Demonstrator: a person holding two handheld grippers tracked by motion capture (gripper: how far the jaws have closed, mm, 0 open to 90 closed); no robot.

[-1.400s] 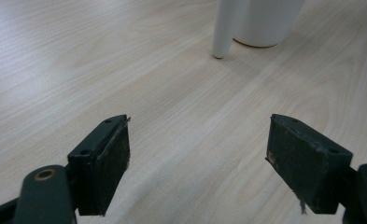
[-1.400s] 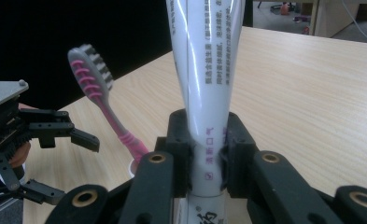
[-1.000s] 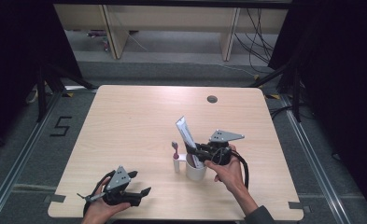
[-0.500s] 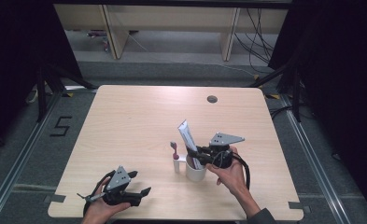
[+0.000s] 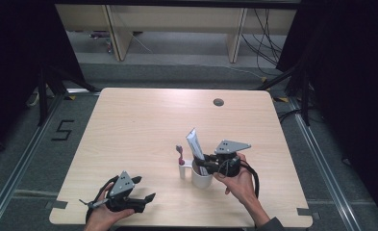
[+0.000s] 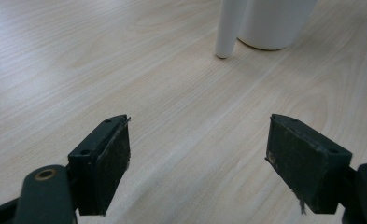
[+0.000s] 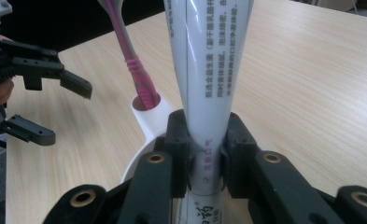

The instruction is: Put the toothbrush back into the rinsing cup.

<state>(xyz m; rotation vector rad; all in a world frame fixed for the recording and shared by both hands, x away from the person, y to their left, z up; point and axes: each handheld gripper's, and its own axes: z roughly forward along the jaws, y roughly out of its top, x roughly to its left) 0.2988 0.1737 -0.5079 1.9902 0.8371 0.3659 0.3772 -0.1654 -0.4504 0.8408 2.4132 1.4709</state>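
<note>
A: Where is the toothpaste tube?

B: Clamped between the jaws of the right gripper, standing almost upright over the white cup; in the high view the tube leans a little to the left, its lower end at the cup's mouth, near the table's front edge and right of its middle.

A: What does the right gripper view add?

B: The pads pressing on the tube from both sides, the print running down it, and a pink-and-grey toothbrush standing in a round side holder joined to the cup; the high view shows that holder as a small white post just left of the cup, with the brush head above it.

A: And the right hand?

B: It comes in from the bottom right, wrist bent, gripper pointing left and level over the cup; its grey plate faces up.

A: The left gripper?

B: Low at the front left of the table, well apart from the cup, held in the left hand; its jaws stand wide apart with only bare wood between them; the left gripper view looks along the table towards the foot of the cup and the post.
</note>
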